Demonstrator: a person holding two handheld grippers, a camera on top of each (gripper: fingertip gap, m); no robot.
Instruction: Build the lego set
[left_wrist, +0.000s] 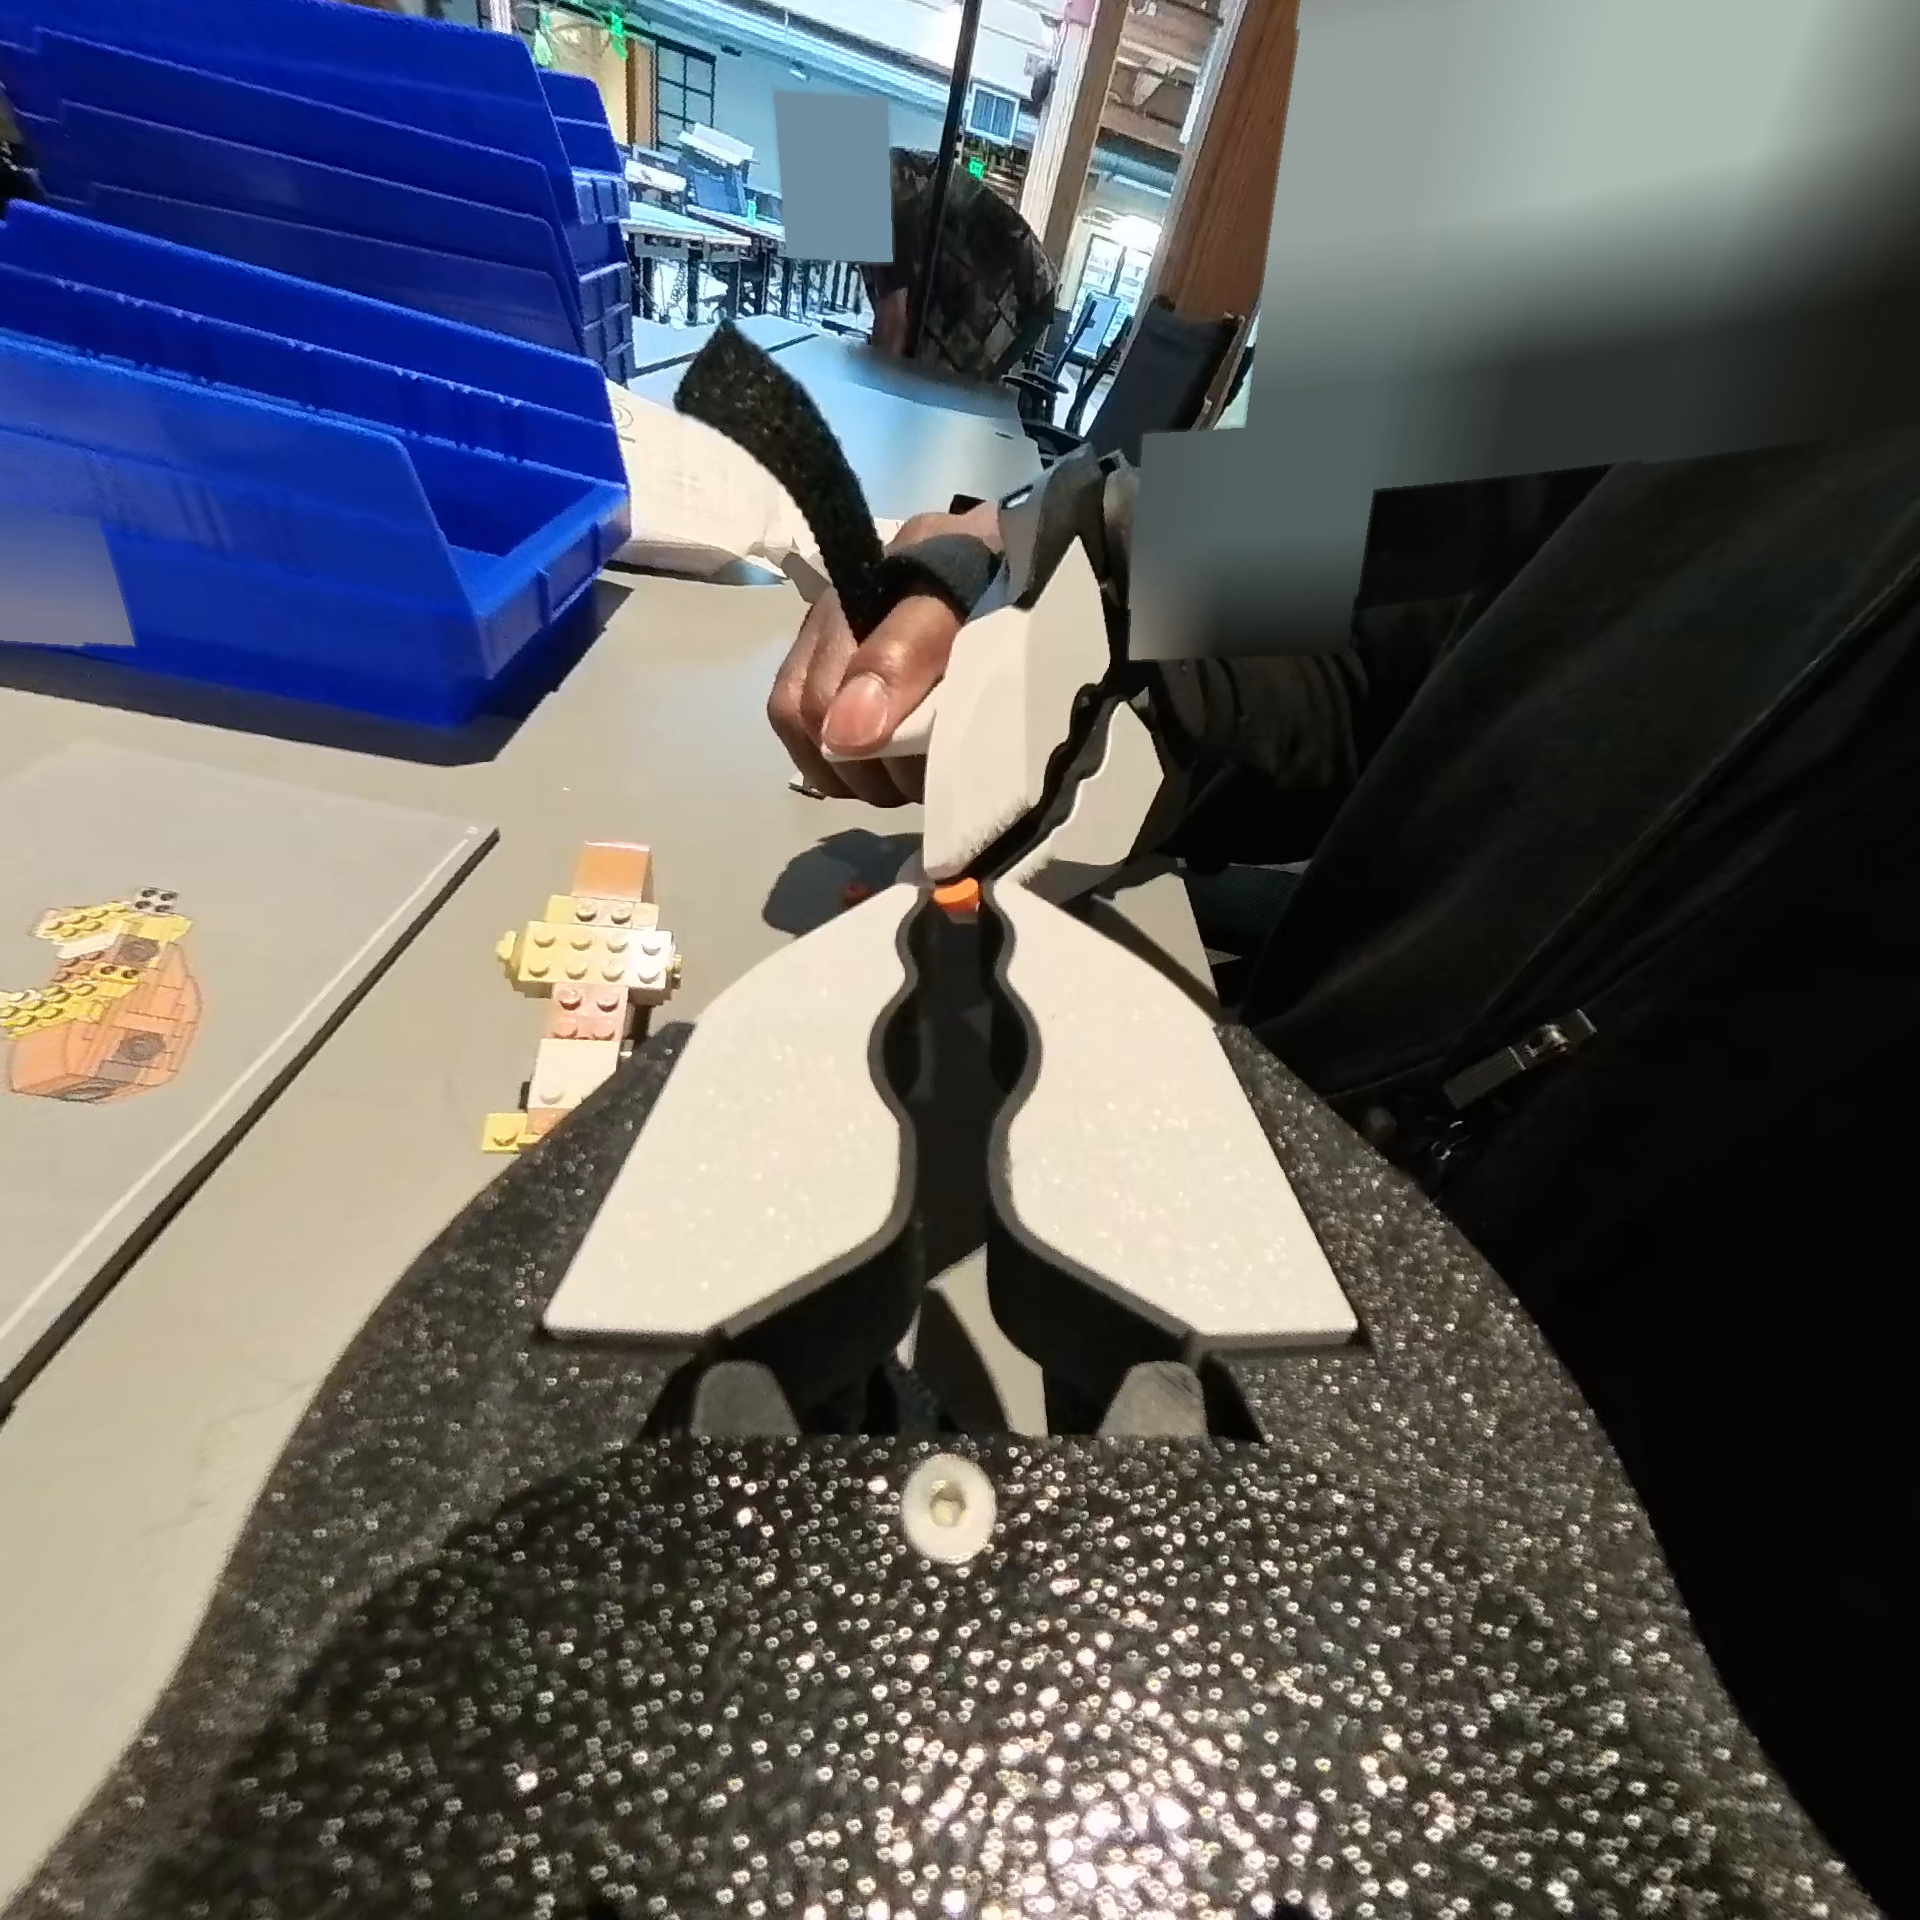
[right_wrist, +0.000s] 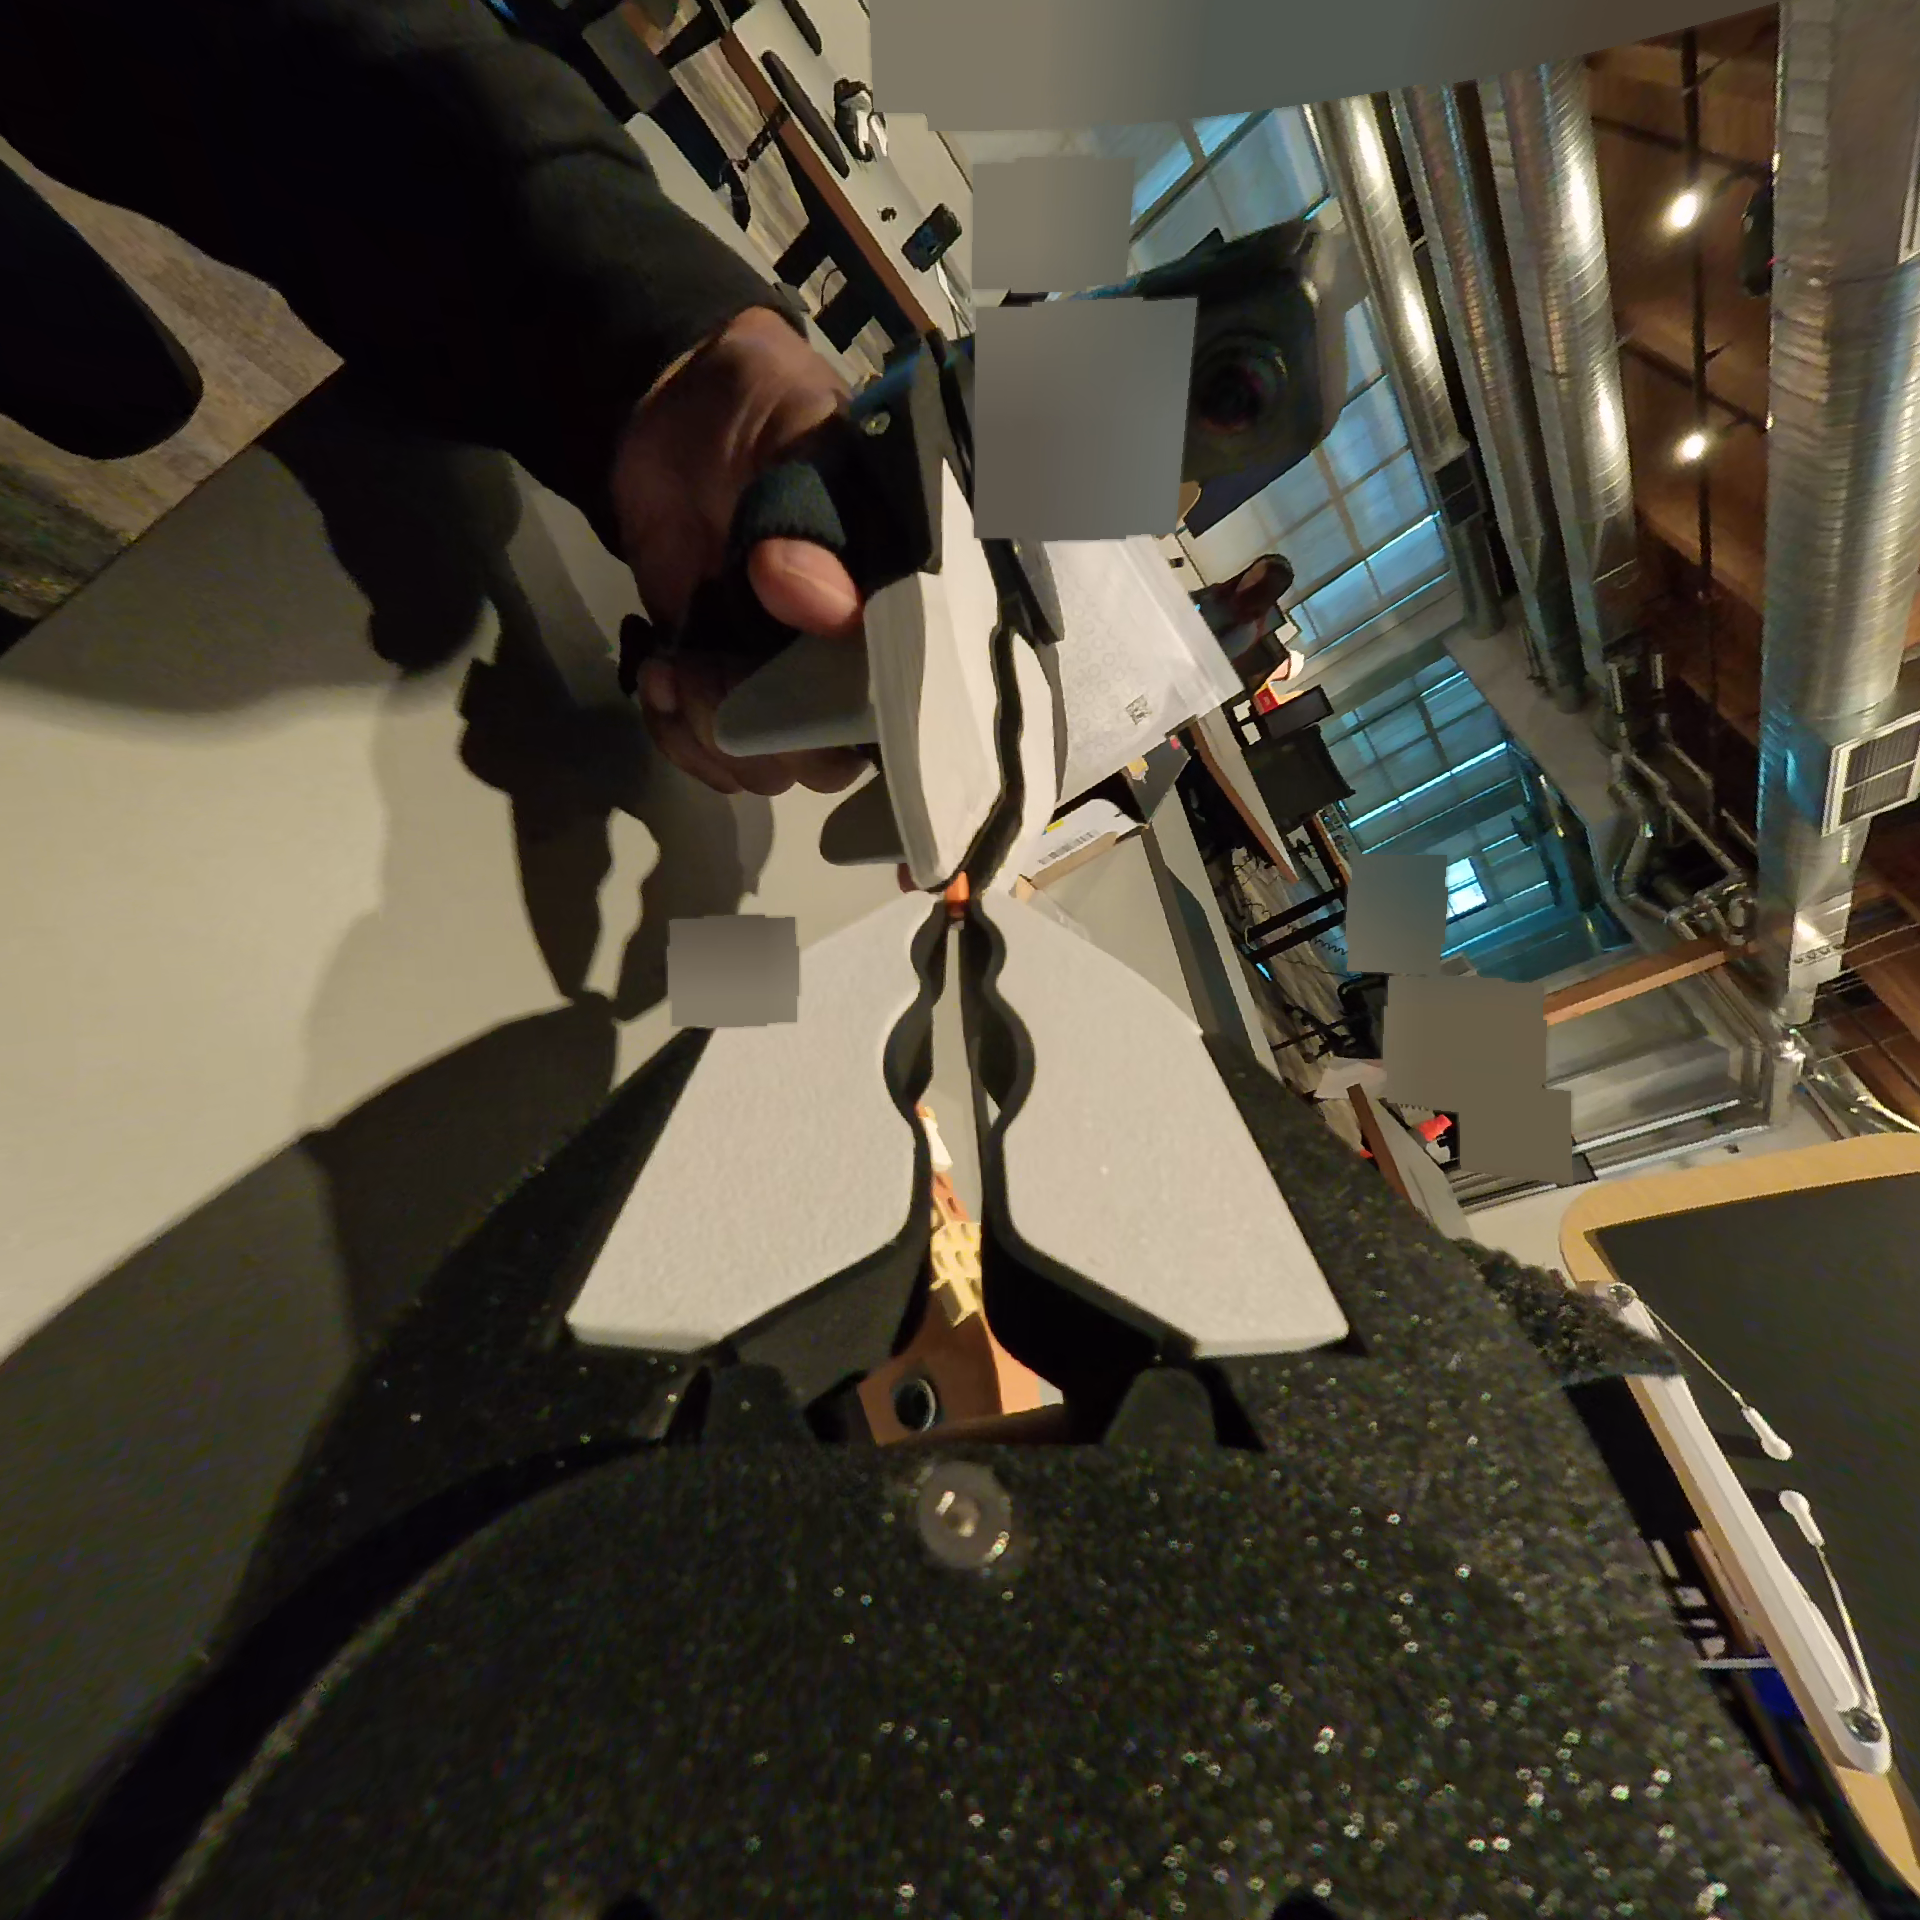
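Observation:
A small orange round piece (left_wrist: 956, 896) is pinched where both grippers' tips meet, above the grey table (left_wrist: 343, 1226). My left gripper (left_wrist: 951, 909) is shut on it from below. My right gripper (left_wrist: 961, 873) comes down from above, held by a hand (left_wrist: 862, 686), and is shut on it too. In the right wrist view my right gripper (right_wrist: 951, 920) meets the left gripper (right_wrist: 940, 868) at the orange piece (right_wrist: 956, 889). The part-built tan, yellow and pink lego model (left_wrist: 592, 977) lies on the table to the left. It also shows through the finger gap (right_wrist: 956, 1268).
An open instruction booklet (left_wrist: 156, 987) lies at the left. Stacked blue bins (left_wrist: 260, 416) stand at the back left. A white bag (left_wrist: 707, 478) lies behind them. A person's dark jacket (left_wrist: 1610, 883) fills the right side. Both grippers' tips are close together, under 4 cm apart.

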